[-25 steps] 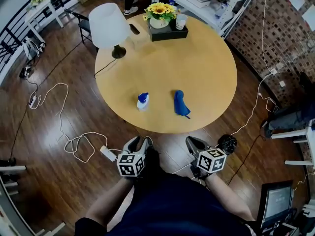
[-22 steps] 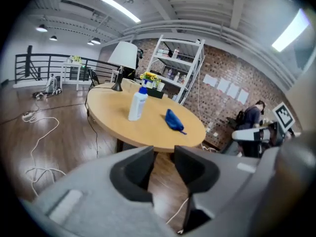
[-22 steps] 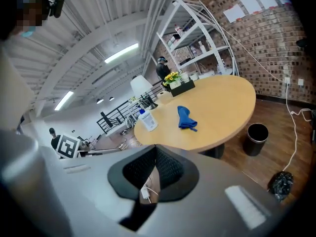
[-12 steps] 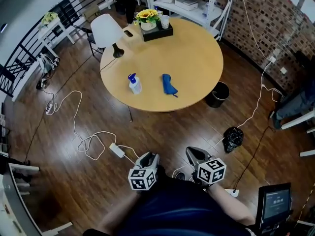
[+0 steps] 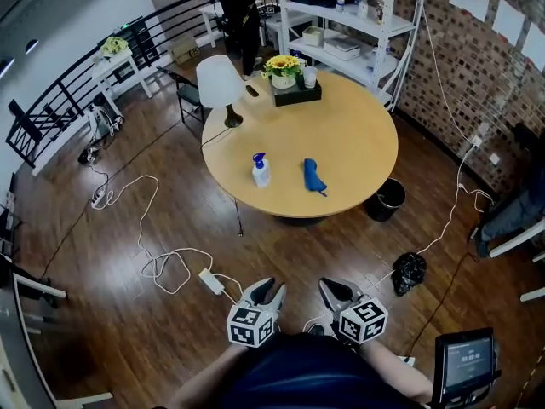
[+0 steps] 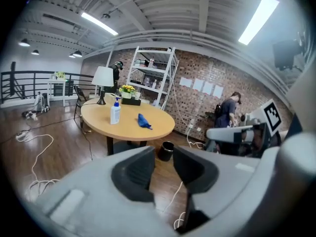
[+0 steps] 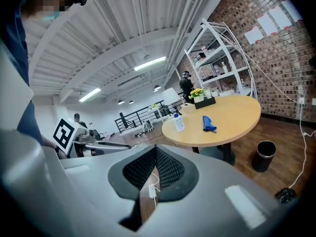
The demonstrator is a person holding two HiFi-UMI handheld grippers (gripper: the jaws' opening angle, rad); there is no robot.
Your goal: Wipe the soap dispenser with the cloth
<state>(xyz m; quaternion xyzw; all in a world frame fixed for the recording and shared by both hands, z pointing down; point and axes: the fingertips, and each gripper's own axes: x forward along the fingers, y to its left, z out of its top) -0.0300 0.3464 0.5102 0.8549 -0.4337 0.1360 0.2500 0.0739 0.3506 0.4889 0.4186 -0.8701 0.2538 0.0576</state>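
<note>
Fingers (image 6: 134, 174) of L gripper (image 6: 164, 157) narrowly apart, lately closing, empty; on R gripper (image 7: 155, 154) together.

A round wooden table (image 5: 358, 143) is set on a dark wood floor (image 5: 102, 313). A white-shaded lamp (image 5: 219, 82) and a black tray (image 5: 300, 95) with sunflowers (image 5: 283, 62) are placed at its far edge. A black bin (image 5: 389, 198) is tucked just beside the table. White cables (image 5: 162, 267) are strewn across the floor. White shelves (image 5: 358, 20) are stood against a brick wall (image 5: 477, 75).
</note>
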